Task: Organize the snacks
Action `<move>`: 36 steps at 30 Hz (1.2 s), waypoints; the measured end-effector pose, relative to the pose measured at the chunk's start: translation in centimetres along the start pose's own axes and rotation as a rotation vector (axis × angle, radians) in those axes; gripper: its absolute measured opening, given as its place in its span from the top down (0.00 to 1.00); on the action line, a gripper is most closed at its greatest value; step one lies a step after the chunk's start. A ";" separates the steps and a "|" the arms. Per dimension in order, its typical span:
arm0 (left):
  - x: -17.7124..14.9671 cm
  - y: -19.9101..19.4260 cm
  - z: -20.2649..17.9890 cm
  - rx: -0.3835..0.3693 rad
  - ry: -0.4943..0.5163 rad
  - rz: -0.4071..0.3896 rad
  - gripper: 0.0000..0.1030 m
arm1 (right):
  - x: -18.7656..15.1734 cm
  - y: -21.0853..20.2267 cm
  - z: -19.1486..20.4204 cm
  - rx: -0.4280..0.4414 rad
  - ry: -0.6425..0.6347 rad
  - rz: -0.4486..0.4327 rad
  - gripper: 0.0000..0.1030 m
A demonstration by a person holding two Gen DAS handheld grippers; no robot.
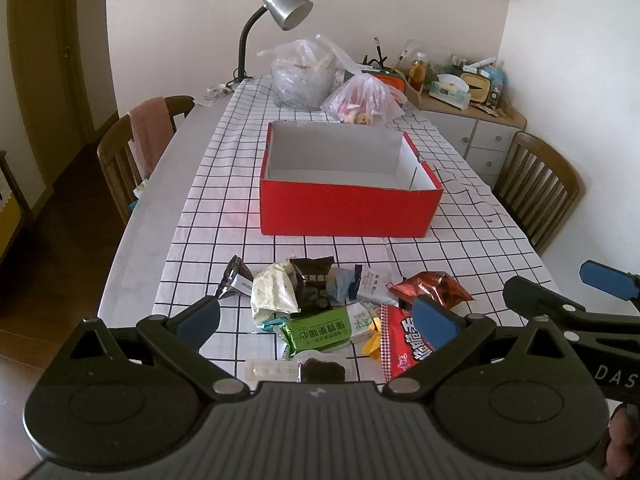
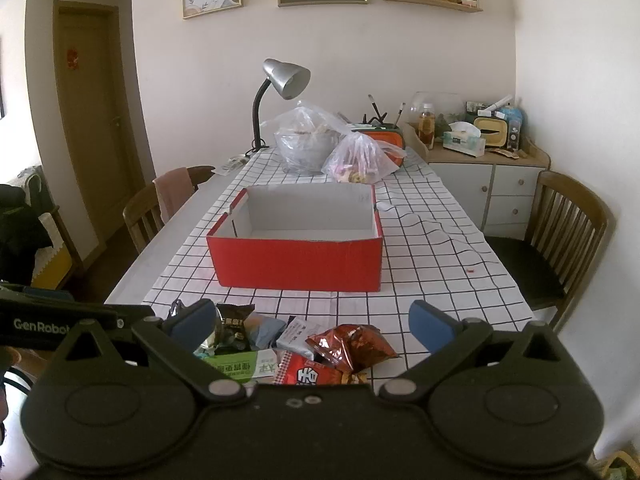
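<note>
While both spread wide and empty, left claw [image 1: 316, 322], right claw [image 2: 314, 322] over snack pile [image 1: 340, 312], red box [image 1: 348, 204] beyond, bare cloth between.

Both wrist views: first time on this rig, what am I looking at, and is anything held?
Each picture comes from a camera on a hand-held gripper, looking along its blue-padded fingers. The left gripper and right gripper are both open and hold nothing. The right gripper also shows at the right edge of the left view. Below them a pile of snack packets lies on the checked tablecloth. Beyond stands an open red box; no snacks show inside it. Further back are two plastic bags and a desk lamp.
</note>
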State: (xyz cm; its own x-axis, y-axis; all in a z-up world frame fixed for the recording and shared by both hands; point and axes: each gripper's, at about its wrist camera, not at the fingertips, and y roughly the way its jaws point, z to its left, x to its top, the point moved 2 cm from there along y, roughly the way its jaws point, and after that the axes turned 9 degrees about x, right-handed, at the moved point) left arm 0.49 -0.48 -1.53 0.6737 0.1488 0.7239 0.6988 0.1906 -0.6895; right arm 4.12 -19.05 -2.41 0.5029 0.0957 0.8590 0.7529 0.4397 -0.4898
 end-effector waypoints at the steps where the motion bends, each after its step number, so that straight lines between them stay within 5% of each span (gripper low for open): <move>1: 0.0 0.0 0.0 0.000 0.000 0.000 0.00 | 0.0 0.0 0.0 0.000 -0.001 0.000 0.00; 28: 0.3 0.3 0.6 -0.048 -0.012 0.036 0.00 | 0.2 -0.3 0.4 -0.003 -0.002 -0.002 0.00; 36: 0.5 0.6 1.4 -0.038 -0.044 -0.044 0.00 | 0.0 0.0 -0.3 -0.036 0.017 -0.001 0.01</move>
State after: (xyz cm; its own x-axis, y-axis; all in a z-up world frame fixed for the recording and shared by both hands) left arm 0.91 1.11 -1.56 0.6314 0.1841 0.7533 0.7366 0.1613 -0.6568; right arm 4.25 -19.37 -2.42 0.5090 0.0800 0.8570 0.7681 0.4071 -0.4942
